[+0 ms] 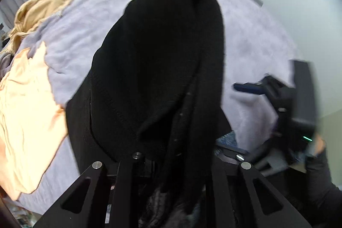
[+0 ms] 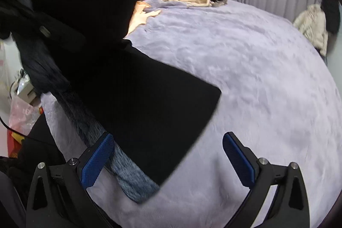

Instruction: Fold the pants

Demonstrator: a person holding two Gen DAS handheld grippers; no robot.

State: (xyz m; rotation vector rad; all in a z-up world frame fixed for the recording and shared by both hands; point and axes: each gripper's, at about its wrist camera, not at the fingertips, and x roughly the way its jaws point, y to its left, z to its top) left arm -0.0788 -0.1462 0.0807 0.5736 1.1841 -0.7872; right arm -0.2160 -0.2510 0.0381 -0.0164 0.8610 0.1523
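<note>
The left gripper (image 1: 171, 155) has its fingers clamped on the black pants (image 1: 162, 61), lifted above the lavender bed (image 1: 245, 40); the right gripper (image 2: 167, 158) has its fingers spread wide, empty.

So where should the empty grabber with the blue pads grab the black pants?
Probably the pointed free corner of the black pants lying flat on the purple blanket. It sticks out right ahead of the open right gripper, so come straight forward and low, sliding one pad under that edge. The left gripper is shut on the other end, with cloth draped over it.
</note>
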